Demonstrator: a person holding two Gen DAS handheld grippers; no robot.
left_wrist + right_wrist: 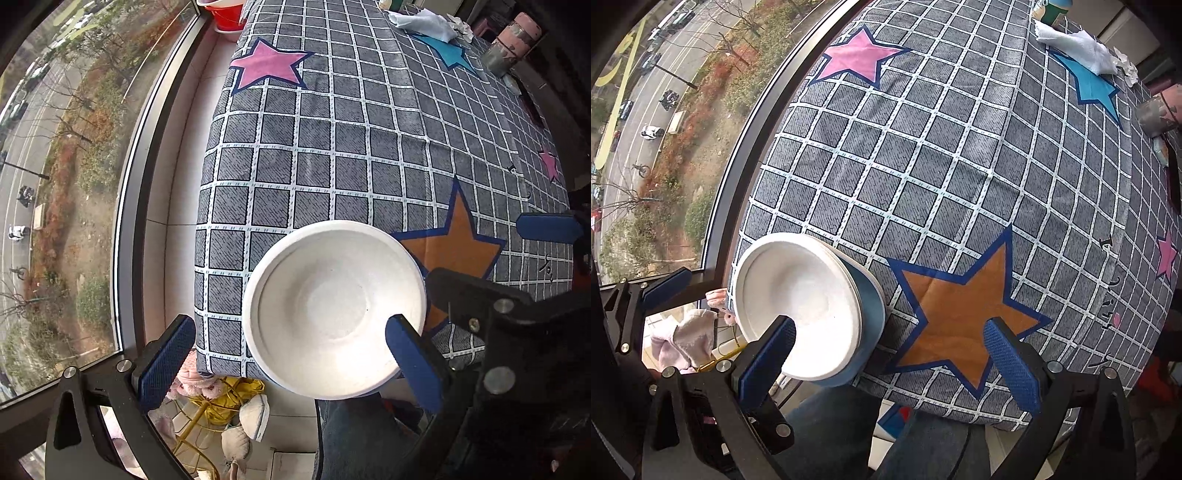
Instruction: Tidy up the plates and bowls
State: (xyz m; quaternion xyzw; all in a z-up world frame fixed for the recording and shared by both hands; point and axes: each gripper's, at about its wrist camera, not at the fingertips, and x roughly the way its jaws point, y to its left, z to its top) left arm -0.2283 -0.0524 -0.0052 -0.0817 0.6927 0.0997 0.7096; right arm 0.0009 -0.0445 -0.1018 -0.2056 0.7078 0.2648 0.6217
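Observation:
A white bowl sits at the near left corner of the checked table. In the right wrist view the white bowls sit nested in a blue bowl, next to an orange star. My left gripper is open, its fingers wide apart, one off the table's edge and one over the bowl's near rim. My right gripper is open above the table's near edge, its left finger in front of the bowl stack. The right gripper's fingers also show in the left wrist view.
A window runs along the table's left side. A white cloth, a grey-pink flask and a jar stand at the far right. A red basin sits beyond the far left corner. Soft toys lie below.

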